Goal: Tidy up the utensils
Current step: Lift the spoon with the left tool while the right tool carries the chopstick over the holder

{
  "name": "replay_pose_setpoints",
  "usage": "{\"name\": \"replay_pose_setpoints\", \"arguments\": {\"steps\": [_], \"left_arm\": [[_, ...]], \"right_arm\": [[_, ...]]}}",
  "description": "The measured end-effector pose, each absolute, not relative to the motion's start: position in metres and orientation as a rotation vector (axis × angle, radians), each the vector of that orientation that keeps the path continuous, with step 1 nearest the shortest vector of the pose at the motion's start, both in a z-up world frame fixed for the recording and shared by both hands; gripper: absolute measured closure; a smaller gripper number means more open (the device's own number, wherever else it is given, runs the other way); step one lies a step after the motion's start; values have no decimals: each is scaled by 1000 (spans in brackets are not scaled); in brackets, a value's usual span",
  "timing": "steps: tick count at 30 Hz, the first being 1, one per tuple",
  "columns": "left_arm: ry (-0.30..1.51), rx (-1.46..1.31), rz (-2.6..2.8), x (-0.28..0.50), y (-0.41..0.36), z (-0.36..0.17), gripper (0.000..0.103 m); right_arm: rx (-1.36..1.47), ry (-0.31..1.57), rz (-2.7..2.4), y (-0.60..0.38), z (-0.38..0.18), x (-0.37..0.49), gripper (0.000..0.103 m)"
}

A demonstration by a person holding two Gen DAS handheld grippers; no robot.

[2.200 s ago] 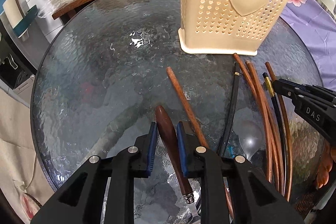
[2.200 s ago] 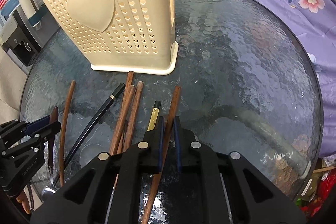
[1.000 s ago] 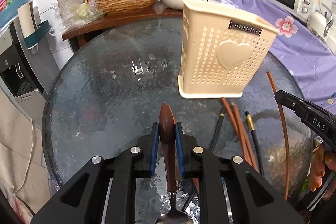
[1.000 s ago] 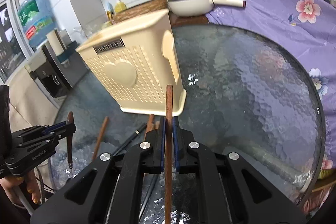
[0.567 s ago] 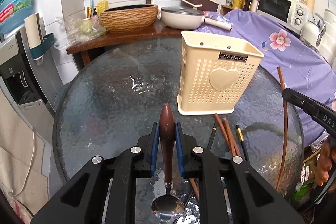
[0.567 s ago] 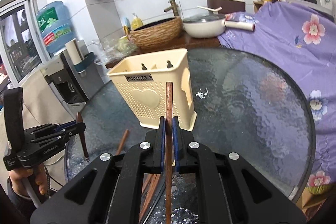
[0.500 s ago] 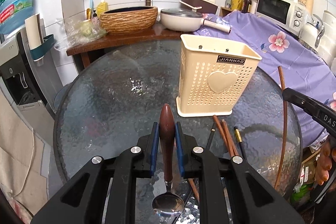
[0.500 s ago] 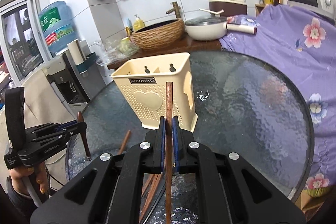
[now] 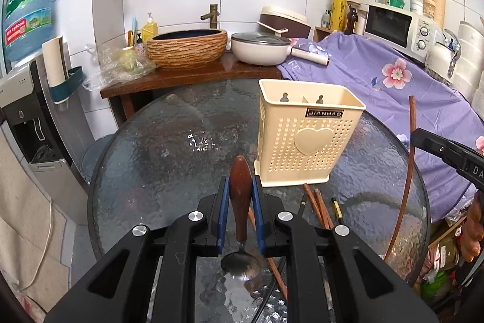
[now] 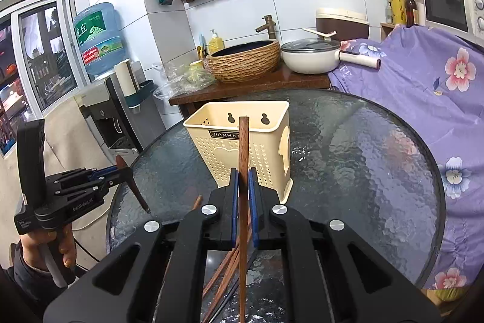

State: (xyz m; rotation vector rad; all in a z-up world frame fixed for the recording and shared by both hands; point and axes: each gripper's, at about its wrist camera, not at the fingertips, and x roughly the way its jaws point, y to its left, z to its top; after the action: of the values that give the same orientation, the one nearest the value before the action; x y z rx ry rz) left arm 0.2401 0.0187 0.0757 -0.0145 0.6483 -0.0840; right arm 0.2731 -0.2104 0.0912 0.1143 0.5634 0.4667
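A little while ago both tools were low over the round bumpy glass table (image 9: 157, 159), and now they have come up high, so the cream plastic basket with little heart holes (image 9: 305, 138) looks smaller and its open top shows, which likely means the things are about ready to be dropped in. The left gripper (image 9: 240, 211) is squeezed tight on the brown wooden handle of a metal spoon (image 9: 240, 192), with the shiny bowl hanging down. The right gripper (image 10: 243, 202) is pinched on one long brown wooden chopstick (image 10: 243, 159), standing straight up in front of the basket, while more chopsticks (image 9: 319, 206) still lie on the table beside the basket.
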Motion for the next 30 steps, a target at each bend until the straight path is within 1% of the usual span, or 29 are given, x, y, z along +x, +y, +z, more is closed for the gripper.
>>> {"name": "replay_pose_setpoints", "arguments": {"steps": [17,21,26,30], "left_arm": [[600,-20,-102,246,22,97,88],[586,-18,-124,246,19,110,88],[549,-8,-148,248,14,139,88],[519,-21,-166,256,12,167,88]], "right_arm": [[74,521,495,-209,117,273,96],[80,512,515,-208,129,276,96],[79,489,531,-206,150,279,96],[74,465,544,-202,178,286,96]]}}
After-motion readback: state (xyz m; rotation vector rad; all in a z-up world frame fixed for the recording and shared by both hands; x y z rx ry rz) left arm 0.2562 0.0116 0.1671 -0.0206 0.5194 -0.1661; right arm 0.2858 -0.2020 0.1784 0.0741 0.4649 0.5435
